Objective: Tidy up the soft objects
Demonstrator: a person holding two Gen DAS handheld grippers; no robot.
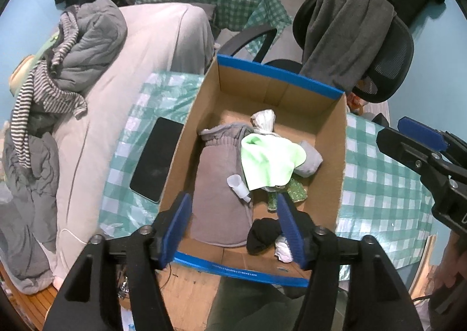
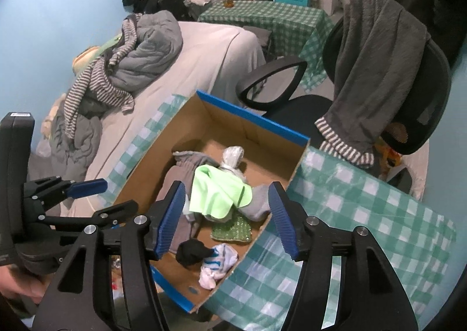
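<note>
Both tongs are hanging released over the cardboard box (image 1: 329, 155): left tongs (image 1: 233, 228) and right tongs (image 2: 227, 214) w/ jaws spread and nothing between the pads, prob. so the soft stuff drops and stays put in the box. Right below the left tongs a grey fleece piece (image 1: 219, 185) is lying flat; the lime-green cloth (image 1: 268, 161) is draped on top, just ahead. Black sock (image 1: 262, 236) and white cloth (image 2: 216, 269) are sitting nearest the tongs, at the box's near wall. Box is resting on the checked table (image 1: 379, 185); a phone (image 1: 157, 161) is lying left of the left tongs, outside the box. Task looks well along.
</note>
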